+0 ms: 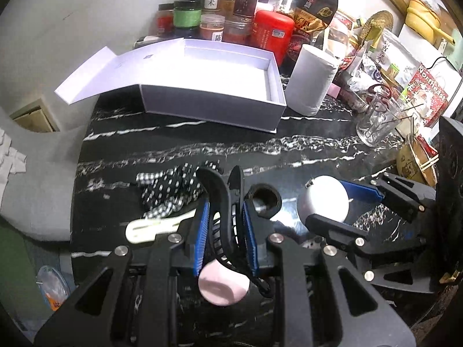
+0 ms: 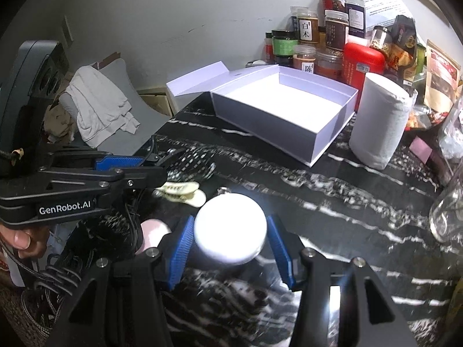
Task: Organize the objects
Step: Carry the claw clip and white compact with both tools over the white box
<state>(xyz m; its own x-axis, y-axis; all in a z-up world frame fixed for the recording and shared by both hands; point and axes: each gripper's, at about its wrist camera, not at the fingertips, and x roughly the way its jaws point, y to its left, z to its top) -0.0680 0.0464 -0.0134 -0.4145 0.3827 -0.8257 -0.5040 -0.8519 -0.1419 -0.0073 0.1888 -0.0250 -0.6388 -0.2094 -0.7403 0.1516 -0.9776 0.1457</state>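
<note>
We're seeing the left hand-held gripper [image 1: 224, 217] at the bottom centre of the left wrist view, jaws nearly together and pinching a black claw hair clip [image 1: 222, 202] between the blue pads; a pink object [image 1: 222, 286] is showing just below the clip, too blurred to identify. The right hand-held gripper [image 2: 230, 241] is sitting low centre in its own view, part-spread and gripping a round white container [image 2: 230, 230] on both sides. In the left view that same gripper and container [image 1: 325, 199] are sitting at the right, beside the left one.

On the black marbled desk [image 1: 303, 150], a black-and-white checked fabric piece [image 1: 170, 190] is lying left of centre, with a cream hair clip [image 1: 153, 225] just below it. A black threaded ring [image 1: 264, 199] is sitting just right of the left jaws.

An open white box [image 1: 214, 92], lid flap folded out to the left, is sitting in the upper middle, inside bare. A white paper roll [image 1: 314, 79] is standing just right of it, jars [image 1: 220, 8] behind, a clear glass [image 1: 376, 121] further right.
</note>
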